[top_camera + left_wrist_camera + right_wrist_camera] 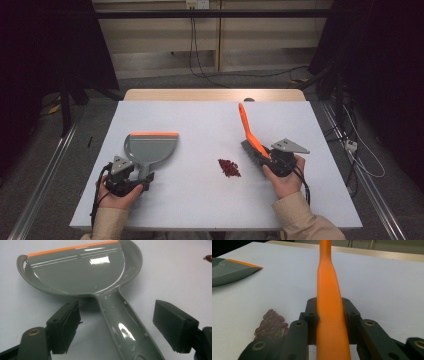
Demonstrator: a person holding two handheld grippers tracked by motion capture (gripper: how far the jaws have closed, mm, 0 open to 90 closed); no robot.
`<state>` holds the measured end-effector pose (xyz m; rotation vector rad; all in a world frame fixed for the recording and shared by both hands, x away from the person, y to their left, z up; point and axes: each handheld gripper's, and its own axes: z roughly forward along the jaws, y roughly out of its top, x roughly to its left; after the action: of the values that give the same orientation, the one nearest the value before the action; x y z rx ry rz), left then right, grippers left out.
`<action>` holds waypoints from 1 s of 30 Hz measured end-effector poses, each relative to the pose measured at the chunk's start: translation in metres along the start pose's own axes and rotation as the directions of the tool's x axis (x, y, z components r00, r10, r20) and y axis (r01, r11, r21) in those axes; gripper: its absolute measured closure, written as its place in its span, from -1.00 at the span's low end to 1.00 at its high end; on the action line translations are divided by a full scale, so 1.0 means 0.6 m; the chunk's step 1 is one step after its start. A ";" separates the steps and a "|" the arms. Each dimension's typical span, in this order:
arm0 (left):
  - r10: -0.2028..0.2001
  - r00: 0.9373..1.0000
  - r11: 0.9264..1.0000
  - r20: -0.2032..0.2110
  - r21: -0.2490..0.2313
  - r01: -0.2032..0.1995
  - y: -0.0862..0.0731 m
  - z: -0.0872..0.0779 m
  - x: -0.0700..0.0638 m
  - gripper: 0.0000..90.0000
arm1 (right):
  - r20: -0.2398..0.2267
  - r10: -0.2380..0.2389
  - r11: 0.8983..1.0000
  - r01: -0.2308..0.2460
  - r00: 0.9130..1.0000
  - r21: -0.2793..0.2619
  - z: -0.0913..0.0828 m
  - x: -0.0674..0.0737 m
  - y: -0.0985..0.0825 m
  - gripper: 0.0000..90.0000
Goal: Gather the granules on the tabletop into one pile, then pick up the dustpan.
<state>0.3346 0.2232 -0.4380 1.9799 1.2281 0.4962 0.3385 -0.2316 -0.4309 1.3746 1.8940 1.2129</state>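
Meanwhile, dustpan (80, 270) empty between wide left gripper (125, 326); right gripper (331, 320) clamped around orange brush (329, 290); beans (229, 168) nearby.

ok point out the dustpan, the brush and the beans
dustpan (150, 147), high view, on the grey scoop
brush (247, 127), high view, on the orange handle
beans (229, 167), high view, middle of the red pile

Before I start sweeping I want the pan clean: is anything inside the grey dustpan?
The dustpan looks empty: its glossy grey tray shows only light reflections up to the orange lip. The red beans lie apart on the table. What lies beneath the pan is covered.
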 end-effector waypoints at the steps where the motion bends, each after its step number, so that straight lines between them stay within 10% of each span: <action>1: -0.001 1.000 1.000 -0.002 0.006 0.001 0.000 0.001 0.000 -0.49 | 0.000 0.002 1.000 -0.002 1.000 0.000 0.000 -0.001 0.000 0.58; 18: -0.097 0.995 0.991 -0.033 0.093 0.100 0.010 0.026 0.015 -0.08 | 0.011 -0.005 1.000 0.005 1.000 0.011 0.001 -0.003 0.000 0.58; 30: -0.051 0.996 0.983 -0.070 0.176 0.062 0.029 0.042 0.025 0.39 | 0.009 0.005 1.000 -0.005 1.000 0.010 -0.001 -0.007 0.000 0.58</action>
<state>0.3684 0.2225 -0.4420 2.0844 1.4076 0.4385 0.3395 -0.2358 -0.4314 1.3884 1.8944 1.1994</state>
